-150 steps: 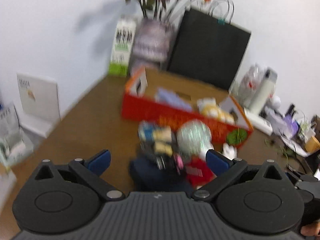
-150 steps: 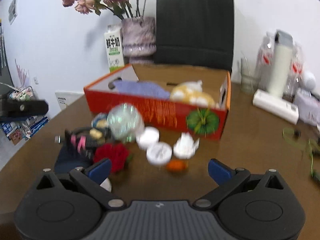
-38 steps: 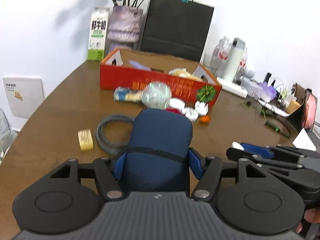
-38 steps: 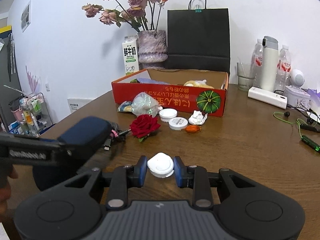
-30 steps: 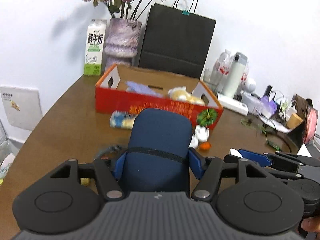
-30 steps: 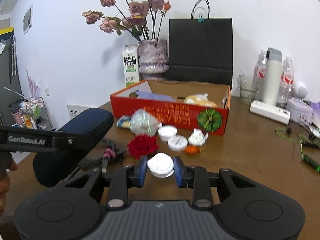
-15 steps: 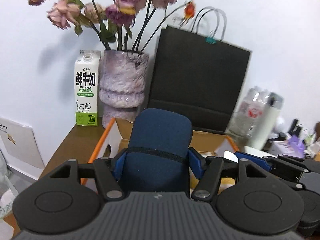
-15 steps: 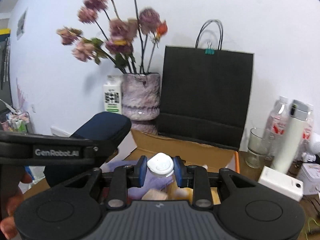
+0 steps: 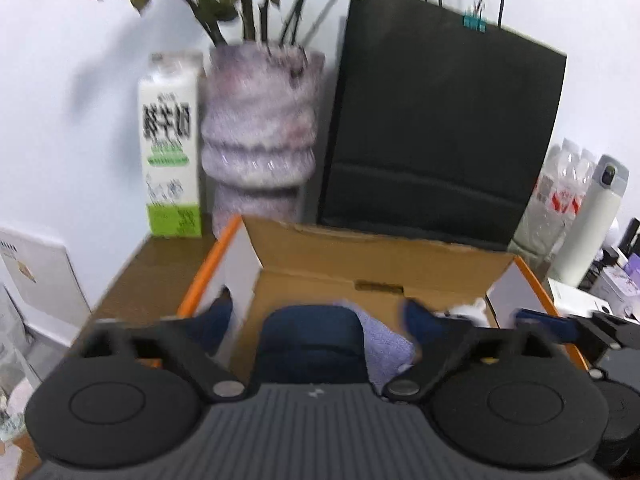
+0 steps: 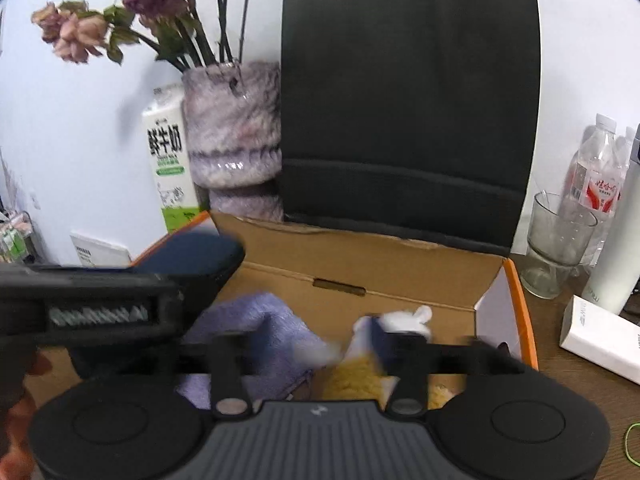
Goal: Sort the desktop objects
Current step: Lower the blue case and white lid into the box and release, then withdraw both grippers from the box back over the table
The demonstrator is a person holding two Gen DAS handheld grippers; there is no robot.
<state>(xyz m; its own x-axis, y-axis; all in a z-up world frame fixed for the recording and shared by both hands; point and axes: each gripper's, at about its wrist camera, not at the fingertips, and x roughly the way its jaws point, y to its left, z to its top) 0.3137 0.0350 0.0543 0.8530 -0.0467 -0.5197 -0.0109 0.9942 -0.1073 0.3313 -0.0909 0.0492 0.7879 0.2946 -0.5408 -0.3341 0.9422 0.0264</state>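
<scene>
At far left, a milk carton (image 9: 170, 152) and a mottled purple vase (image 9: 260, 140) of dried flowers are standing against the white wall at the back of the brown table (image 9: 160, 264). In front of them, the left gripper (image 9: 314, 318) is hanging over the left end of an orange-sided cardboard box (image 9: 380, 264). Its jaws have just been opening and are now standing wide. The navy zip case (image 9: 312, 348) is sitting between them with a gap on each side, touching neither blue pad, over a purple cloth (image 9: 384, 344) inside the box. Whether the case is already resting on the cloth cannot be told through the blur.

Behind the box, a black paper bag (image 9: 440, 120) with a teal clip on its handles is leaning at the wall.

Seen from the right wrist, the right gripper (image 10: 316, 340) is pointing down into the middle of the same box, its jaws also just opening and standing apart. A white smear (image 10: 324, 352) is showing between its fingers above the cloth; it is too blurred to identify, and neither finger is pressing on it. A yellow plush item (image 10: 356, 380) is lying in the box just right of the cloth.

On the table to the right of the box are standing an empty glass (image 10: 560, 240), a water bottle (image 10: 600, 176), a white flask (image 9: 588, 220) and a white carton (image 10: 600, 340).
</scene>
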